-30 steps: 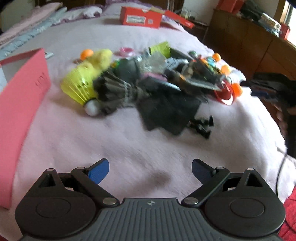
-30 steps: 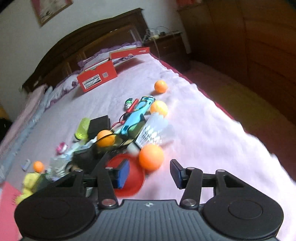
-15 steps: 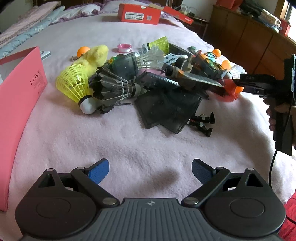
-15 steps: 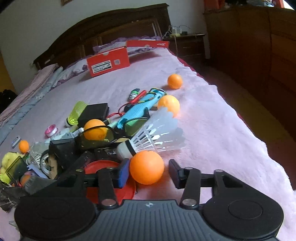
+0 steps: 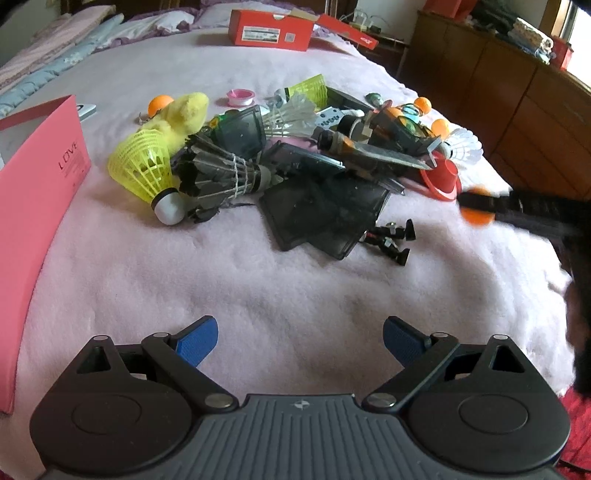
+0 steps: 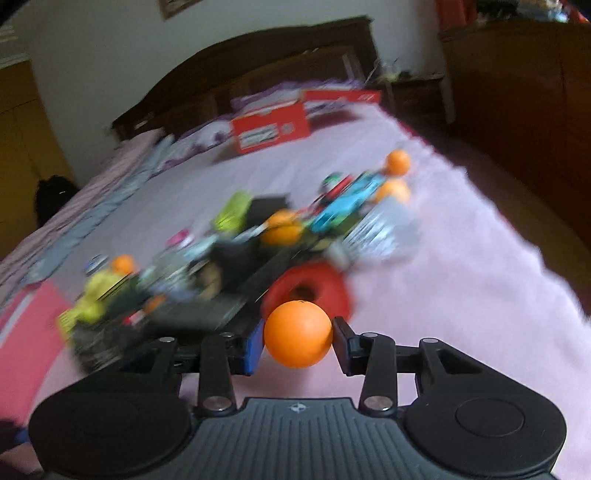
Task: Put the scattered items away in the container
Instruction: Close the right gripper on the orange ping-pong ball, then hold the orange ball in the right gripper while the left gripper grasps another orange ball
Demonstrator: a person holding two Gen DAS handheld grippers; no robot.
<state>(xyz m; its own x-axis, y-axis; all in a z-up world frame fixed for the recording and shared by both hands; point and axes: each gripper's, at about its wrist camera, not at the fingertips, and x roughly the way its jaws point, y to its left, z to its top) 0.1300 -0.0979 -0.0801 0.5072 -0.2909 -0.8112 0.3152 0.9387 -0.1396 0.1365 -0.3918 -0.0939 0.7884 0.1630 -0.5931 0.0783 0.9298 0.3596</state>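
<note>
Right gripper (image 6: 298, 339) jaws clamp orange ball (image 6: 297, 333) above pink blanket (image 6: 443, 280), near red lid (image 6: 332, 286). Left gripper (image 5: 300, 341) jaws wide, empty, facing clutter pile (image 5: 295, 162).

Bed (image 5: 295, 280) under pale pink fleece — jumbled pile (image 5: 295, 155) of shuttlecocks, balls, cases mid-surface; red shoebox (image 5: 271, 29) far end.

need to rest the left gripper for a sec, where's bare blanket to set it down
Bare pink blanket lies straight ahead of the left gripper, between its open jaws and the dark plastic cases, bordered left by the pink box. More bare blanket beyond the pile, before the red shoebox. The pile itself is crowded.
</note>
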